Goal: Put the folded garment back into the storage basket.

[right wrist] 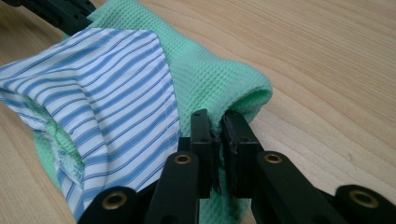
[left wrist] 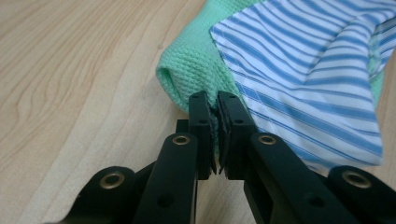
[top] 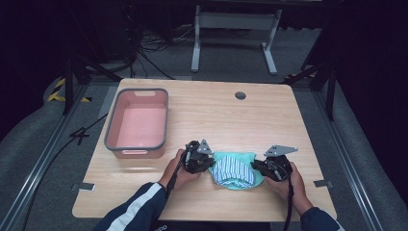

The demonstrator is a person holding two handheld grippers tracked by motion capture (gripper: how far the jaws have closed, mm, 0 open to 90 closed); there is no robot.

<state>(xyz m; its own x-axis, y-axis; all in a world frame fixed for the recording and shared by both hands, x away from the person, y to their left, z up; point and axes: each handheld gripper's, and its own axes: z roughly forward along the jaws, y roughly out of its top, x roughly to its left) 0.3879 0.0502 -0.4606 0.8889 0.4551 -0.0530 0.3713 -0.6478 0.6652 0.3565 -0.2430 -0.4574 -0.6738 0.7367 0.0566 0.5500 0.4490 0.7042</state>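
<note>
Between both grippers' shut jaws, green cloth (top: 234, 168).

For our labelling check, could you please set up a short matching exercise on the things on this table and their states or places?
Things:
1. left tool
2. pink bin
3. green cloth
4. round hole

States or places:
A. far part of the table top
B. striped fabric lying on it
C. shut on the cloth's edge
D. empty, on the table's left side

Pairs: 1-C, 2-D, 3-B, 4-A
</note>
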